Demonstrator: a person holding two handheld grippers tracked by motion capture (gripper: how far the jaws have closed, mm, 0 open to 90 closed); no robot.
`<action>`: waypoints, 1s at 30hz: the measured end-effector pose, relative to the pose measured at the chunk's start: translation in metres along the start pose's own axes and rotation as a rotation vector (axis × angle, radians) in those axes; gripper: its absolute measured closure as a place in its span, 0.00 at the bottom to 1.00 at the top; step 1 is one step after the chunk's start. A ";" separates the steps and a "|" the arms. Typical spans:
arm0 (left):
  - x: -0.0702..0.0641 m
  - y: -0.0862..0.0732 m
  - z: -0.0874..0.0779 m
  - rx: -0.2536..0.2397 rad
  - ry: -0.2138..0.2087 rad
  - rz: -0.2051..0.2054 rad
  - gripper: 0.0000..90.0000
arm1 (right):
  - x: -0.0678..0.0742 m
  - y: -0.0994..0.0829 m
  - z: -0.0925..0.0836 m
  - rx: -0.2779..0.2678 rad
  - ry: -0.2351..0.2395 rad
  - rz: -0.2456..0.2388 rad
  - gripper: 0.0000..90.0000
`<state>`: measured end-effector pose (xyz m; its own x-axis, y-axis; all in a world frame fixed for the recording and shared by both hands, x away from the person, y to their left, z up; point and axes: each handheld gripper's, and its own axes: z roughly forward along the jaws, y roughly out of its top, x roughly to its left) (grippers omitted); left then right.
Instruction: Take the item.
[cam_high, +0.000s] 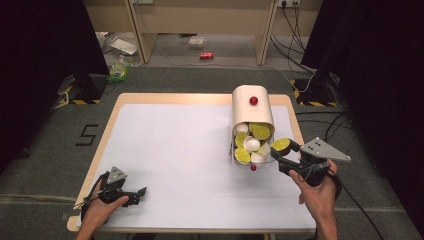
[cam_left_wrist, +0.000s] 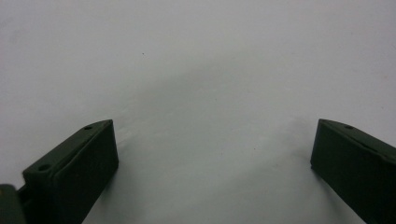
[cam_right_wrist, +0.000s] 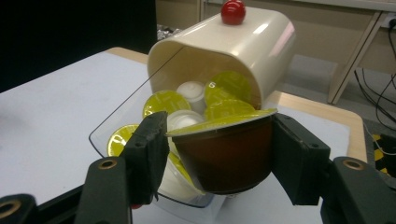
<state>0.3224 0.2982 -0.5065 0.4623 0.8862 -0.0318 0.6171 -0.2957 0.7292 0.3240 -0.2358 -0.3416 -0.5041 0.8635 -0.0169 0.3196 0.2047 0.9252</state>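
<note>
A cream container (cam_high: 252, 107) with a red knob (cam_high: 253, 100) lies tilted on the white table (cam_high: 175, 150), its clear flap (cam_high: 250, 164) open toward me. Several yellow-lidded and white capsules fill its mouth (cam_right_wrist: 196, 100). My right gripper (cam_high: 284, 150) is shut on a brown capsule with a yellow lid (cam_high: 281, 144), held just right of the container's opening. In the right gripper view the capsule (cam_right_wrist: 224, 154) sits squeezed between both jaws, in front of the container (cam_right_wrist: 243, 42). My left gripper (cam_high: 139, 196) rests open at the table's front left, with bare table between its jaws (cam_left_wrist: 215, 154).
A red can (cam_high: 206, 56) and a green bag (cam_high: 118, 72) lie on the floor beyond the table. Cables (cam_high: 295, 30) trail at the back right. A "5" mark (cam_high: 87, 134) is on the floor at left. The table's wooden edge (cam_high: 295, 120) runs close behind the container.
</note>
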 end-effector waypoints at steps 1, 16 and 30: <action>0.000 0.000 0.000 0.000 0.000 0.000 0.00 | 0.000 0.000 0.000 0.000 0.000 0.000 0.46; 0.000 0.000 0.000 -0.001 0.001 -0.001 0.00 | -0.025 -0.012 -0.019 -0.024 -0.071 0.044 0.46; 0.000 0.000 0.000 -0.001 0.000 -0.001 0.00 | -0.038 -0.030 -0.010 -0.013 -0.116 0.069 0.46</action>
<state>0.3223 0.2982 -0.5066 0.4616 0.8865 -0.0329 0.6169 -0.2941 0.7300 0.3254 -0.2795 -0.3650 -0.3847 0.9230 0.0043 0.3400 0.1374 0.9303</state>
